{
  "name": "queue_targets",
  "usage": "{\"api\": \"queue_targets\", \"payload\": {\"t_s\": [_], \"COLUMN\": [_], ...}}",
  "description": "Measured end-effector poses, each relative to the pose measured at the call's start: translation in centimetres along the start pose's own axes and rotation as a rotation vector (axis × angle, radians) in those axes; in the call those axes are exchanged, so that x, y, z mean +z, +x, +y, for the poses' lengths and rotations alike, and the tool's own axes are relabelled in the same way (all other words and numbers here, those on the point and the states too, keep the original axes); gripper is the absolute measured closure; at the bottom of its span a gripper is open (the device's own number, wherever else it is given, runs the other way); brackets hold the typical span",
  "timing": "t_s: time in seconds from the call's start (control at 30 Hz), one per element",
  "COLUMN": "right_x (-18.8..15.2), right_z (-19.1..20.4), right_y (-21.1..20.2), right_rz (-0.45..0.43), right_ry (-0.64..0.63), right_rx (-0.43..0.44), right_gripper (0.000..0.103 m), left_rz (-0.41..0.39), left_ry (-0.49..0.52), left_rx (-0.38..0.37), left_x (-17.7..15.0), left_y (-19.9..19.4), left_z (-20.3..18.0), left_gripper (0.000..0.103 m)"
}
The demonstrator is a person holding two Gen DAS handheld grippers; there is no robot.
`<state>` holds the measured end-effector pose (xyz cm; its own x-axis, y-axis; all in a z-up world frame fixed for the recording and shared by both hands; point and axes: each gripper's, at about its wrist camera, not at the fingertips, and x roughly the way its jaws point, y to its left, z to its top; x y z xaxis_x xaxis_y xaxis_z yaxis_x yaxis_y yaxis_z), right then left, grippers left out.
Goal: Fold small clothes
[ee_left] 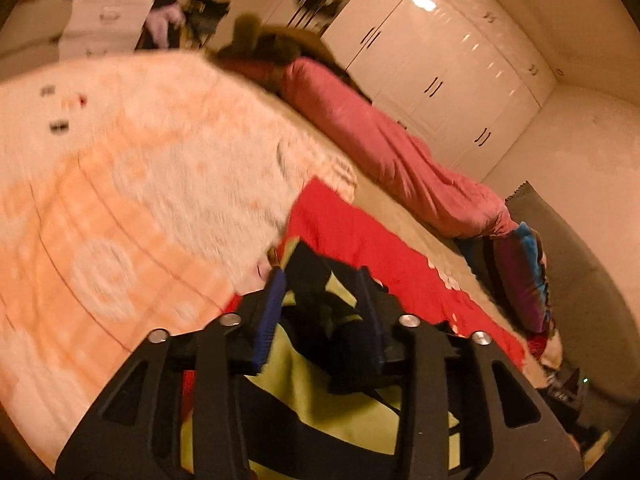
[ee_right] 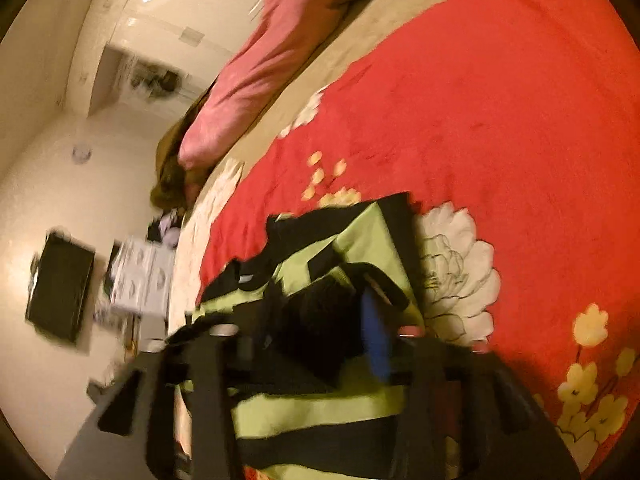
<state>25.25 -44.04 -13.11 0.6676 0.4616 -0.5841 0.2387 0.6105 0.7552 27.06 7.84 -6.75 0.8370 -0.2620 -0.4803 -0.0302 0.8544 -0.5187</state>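
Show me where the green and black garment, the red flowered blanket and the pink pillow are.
green and black garment [ee_right: 320, 404], right wrist view, on a green stripe.
red flowered blanket [ee_right: 500, 120], right wrist view, on plain red cloth.
pink pillow [ee_left: 384, 144], left wrist view, mid-length.

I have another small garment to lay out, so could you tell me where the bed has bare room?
The red blanket lies bare beyond the green and black garment, up to the pink pillow. The peach blanket to its left is bare too. It is crowded right under both grippers.
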Motion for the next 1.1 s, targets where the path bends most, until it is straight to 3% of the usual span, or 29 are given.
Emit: {"api": "queue_targets", "payload": {"t_s": [0.03, 0.13, 0.27, 0.3, 0.33, 0.37, 0.47, 0.57, 0.63, 0.67, 0.7, 0.73, 0.8, 0.93, 1.1], "right_x": [0.2, 0.4, -1.1, -1.8, -2.5, -3.7, -5.7, -5.9, -5.7, -5.5, -5.1, -4.7, -3.8, -1.2, 3.3], "right_z": [-0.2, 0.2, 3.5, 4.4, 5.2, 6.6, 8.8, 10.1, 10.9, 11.2, 11.0, 10.7, 9.8, 9.1, 6.3], "right_y": [-0.6, -2.7, -4.0, -4.0, -4.0, -3.7, -2.6, -1.2, -0.1, 0.7, 1.8, 2.6, 3.9, 3.0, 3.8], "right_rz": [-0.035, -0.113, -0.106, -0.098, -0.096, -0.093, -0.086, -0.067, -0.054, -0.032, 0.0, 0.031, 0.101, 0.068, 0.032], "right_ry": [0.018, -0.04, -0.334, -0.415, -0.491, -0.601, -0.752, -0.761, -0.752, -0.748, -0.739, -0.726, -0.672, -0.517, -0.245], "right_rx": [-0.018, -0.061, -0.164, -0.199, -0.234, -0.281, -0.334, -0.366, -0.389, -0.44, -0.483, -0.501, -0.482, -0.353, -0.244], "right_gripper": [0.031, 0.031, 0.028, 0.018, 0.016, 0.016, 0.016, 0.016, 0.016, 0.018, 0.036, 0.071, 0.101, 0.101, 0.101], "left_rz": [0.0, 0.028, 0.065, 0.064, 0.061, 0.06, 0.068, 0.096, 0.14, 0.172, 0.192, 0.202, 0.243, 0.266, 0.272], "left_ry": [0.015, 0.077, 0.161, 0.173, 0.176, 0.175, 0.16, 0.169, 0.176, 0.183, 0.191, 0.195, 0.194, 0.2, 0.105], "left_rx": [0.004, 0.026, 0.023, 0.021, 0.025, 0.028, 0.014, -0.004, -0.054, -0.078, -0.091, -0.09, -0.096, -0.061, -0.081], "left_x": [0.1, -0.1, -0.1, 0.1, 0.2, 0.2, 0.2, 0.2, 0.3, 0.2, 0.0, -0.2, -1.0, -2.2, -2.5], "left_y": [0.0, 0.4, 0.8, 0.6, 0.4, 0.3, 0.1, 0.0, 0.0, 0.1, 0.2, 0.3, 1.2, 2.5, 3.6], "left_z": [-0.1, -0.6, -1.2, -1.3, -1.2, -1.1, -0.8, -1.3, -1.9, -2.3, -2.7, -3.1, -3.8, -4.4, -2.7], "left_gripper": [0.07, 0.066, 0.051, 0.049, 0.045, 0.045, 0.045, 0.045, 0.043, 0.04, 0.039, 0.039, 0.039, 0.041, 0.041]}}
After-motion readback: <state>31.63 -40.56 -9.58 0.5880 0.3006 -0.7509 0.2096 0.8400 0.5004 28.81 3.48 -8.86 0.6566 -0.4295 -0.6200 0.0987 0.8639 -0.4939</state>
